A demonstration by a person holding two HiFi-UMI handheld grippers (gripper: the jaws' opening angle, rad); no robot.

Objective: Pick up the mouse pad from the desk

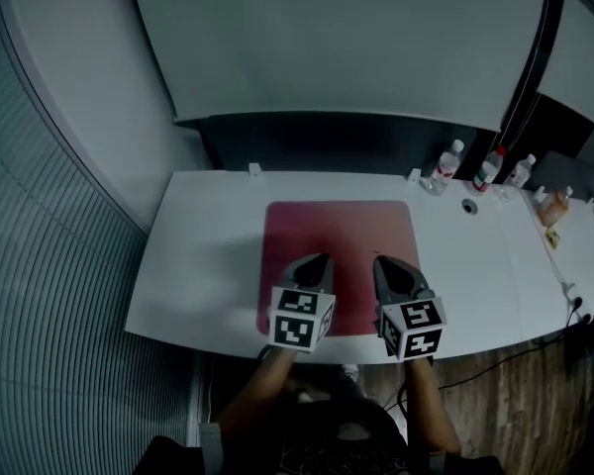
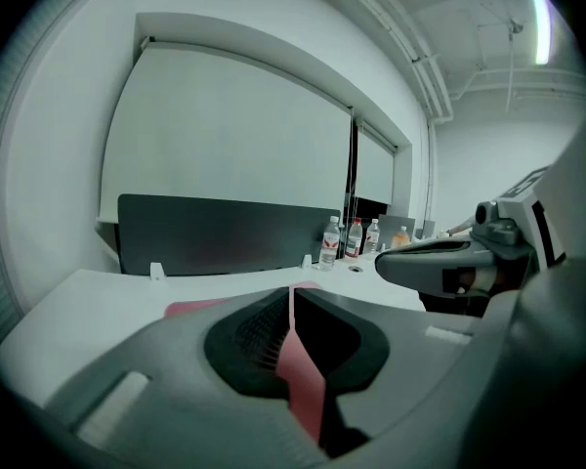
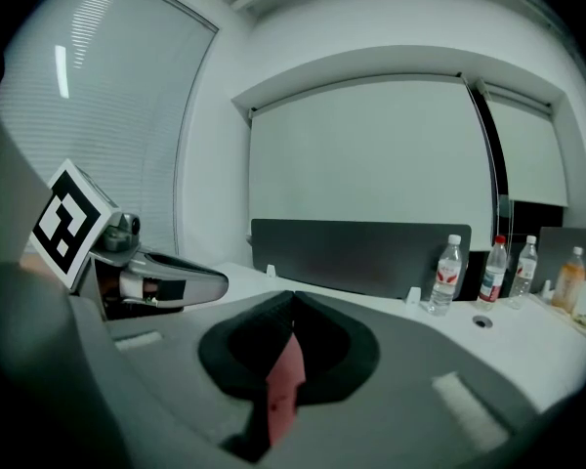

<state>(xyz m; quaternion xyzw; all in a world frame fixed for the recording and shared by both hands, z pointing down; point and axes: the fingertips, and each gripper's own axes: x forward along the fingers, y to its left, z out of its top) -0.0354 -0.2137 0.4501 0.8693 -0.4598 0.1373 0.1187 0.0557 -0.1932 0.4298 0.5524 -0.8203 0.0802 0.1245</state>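
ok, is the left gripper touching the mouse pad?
Cannot tell. Head view puts the shut left gripper over the mouse pad; no view shows contact or gap.

light: dim, cool cast | source: ceiling strip, glaring | edges: fisheye bend, dark vignette | focus: near foreground soft

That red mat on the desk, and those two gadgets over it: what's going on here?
A person holds a two-jaw tool in each hand, the left gripper and the right gripper, side by side over the near part of a red mouse pad. The pad lies flat on the white desk, not yet picked up. Both grippers have their jaws together and hold nothing. A few bottles stand at the back right, untouched.
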